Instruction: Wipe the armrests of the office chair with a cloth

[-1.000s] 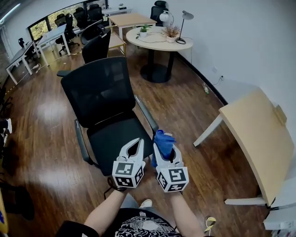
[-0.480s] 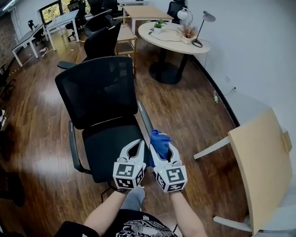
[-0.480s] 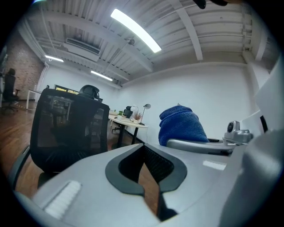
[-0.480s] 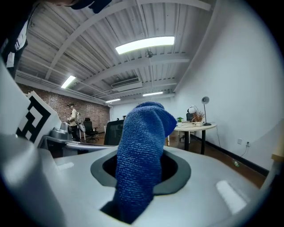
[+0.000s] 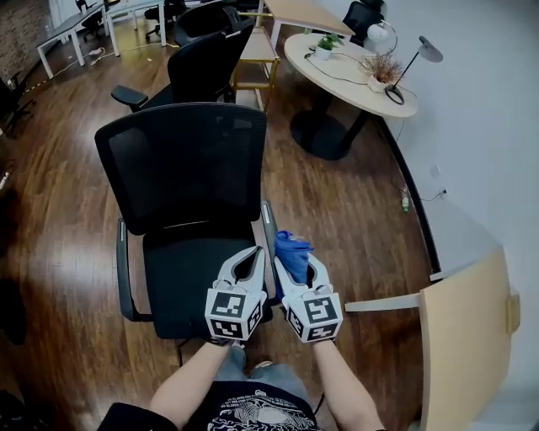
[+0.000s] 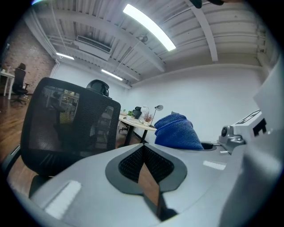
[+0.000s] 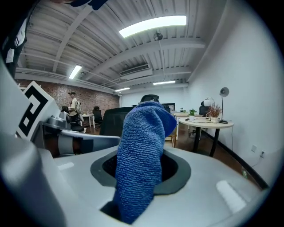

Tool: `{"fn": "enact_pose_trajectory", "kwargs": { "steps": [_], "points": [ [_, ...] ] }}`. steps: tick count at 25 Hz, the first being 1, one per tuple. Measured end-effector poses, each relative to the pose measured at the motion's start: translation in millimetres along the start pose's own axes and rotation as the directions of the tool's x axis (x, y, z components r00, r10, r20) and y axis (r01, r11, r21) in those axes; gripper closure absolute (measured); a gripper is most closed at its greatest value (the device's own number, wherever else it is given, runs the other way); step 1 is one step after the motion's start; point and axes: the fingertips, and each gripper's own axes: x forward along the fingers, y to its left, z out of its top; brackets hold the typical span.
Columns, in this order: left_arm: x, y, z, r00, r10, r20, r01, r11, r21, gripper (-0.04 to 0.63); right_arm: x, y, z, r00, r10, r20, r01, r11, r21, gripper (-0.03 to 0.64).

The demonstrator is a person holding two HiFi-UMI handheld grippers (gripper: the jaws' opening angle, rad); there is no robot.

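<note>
Clamping 1 cloth (image 5: 292,251) | right tongs (image 5: 298,260) | left tongs (image 5: 249,255) closed | 2 armrests (image 5: 123,271) (image 5: 269,220)

An open-plan office; black mesh office chair (image 5: 181,168) with armrests up front, more swivel chairs (image 5: 202,71) of the same kind behind; long white benches (image 5: 76,23) in rows at the far end; round bench (image 5: 349,76) with desk lamps (image 5: 429,52), potted plants (image 5: 324,44) and a trailing cable; pale wood bench (image 5: 463,337) at the right; dark wood floor (image 5: 50,210), plain white wall (image 5: 488,118); overhead, strip lights (image 7: 153,25) on a ribbed ceiling; brick wall (image 7: 49,94) at the back.
</note>
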Motion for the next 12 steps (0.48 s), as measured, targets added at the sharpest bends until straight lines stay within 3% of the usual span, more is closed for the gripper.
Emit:
{"fn": "enact_pose_trajectory", "kwargs": {
  "steps": [8,12],
  "points": [
    [53,31,-13,0.996,0.088,-0.019,-0.089,0.996,-0.024,0.592,72,-44,-19,0.988,0.13,-0.086,-0.137,0.987,-0.082,0.478],
    [84,48,-22,0.983,0.184,-0.018,-0.185,0.981,-0.05,0.592,117,-73,-44,0.959,0.231,-0.166,-0.256,0.956,-0.147,0.478]
  ]
}}
